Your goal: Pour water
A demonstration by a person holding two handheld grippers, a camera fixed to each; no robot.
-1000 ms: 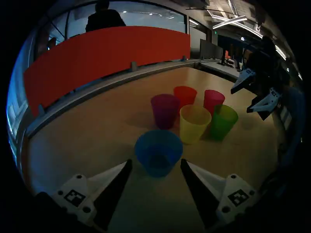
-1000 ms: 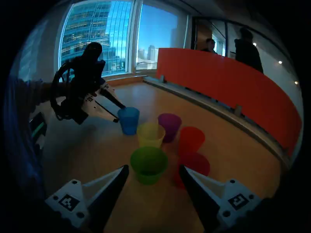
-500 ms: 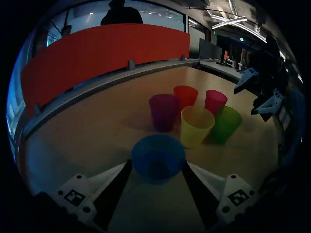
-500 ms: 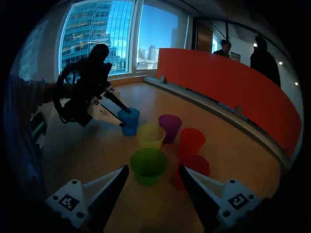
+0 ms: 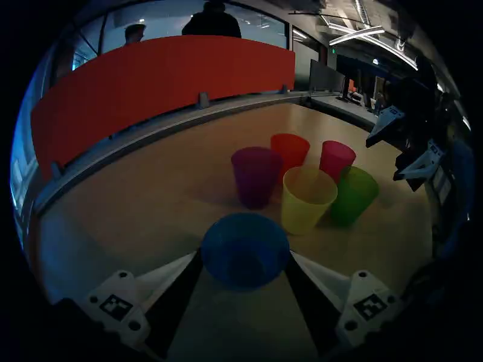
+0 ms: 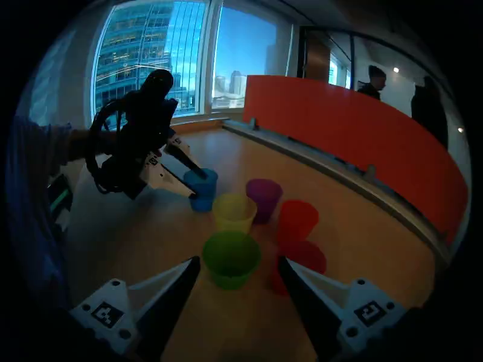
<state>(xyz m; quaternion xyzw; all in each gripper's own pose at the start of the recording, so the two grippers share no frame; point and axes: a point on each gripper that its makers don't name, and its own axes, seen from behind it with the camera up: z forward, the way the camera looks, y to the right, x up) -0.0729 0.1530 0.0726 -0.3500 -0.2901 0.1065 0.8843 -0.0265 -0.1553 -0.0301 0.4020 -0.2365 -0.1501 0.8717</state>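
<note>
The left gripper (image 5: pixel 241 254) is spread wide around a translucent blue plastic cup (image 5: pixel 244 238), contact unclear; the right gripper (image 6: pixel 237 260) hangs released before a translucent green plastic cup (image 6: pixel 231 248).

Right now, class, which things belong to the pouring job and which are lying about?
In the job: blue cup, inside the open left gripper; probably green cup, ahead of the open right gripper.
Lying about: yellow cup, purple cup, orange screen.

Both views are dim — daylight pours through the windows (image 6: pixel 181 60), ceiling strip lights (image 5: pixel 356 33) glare, cups (image 5: pixel 308 205) cast soft shadows on the table (image 5: pixel 151 199), and edges bow.
</note>
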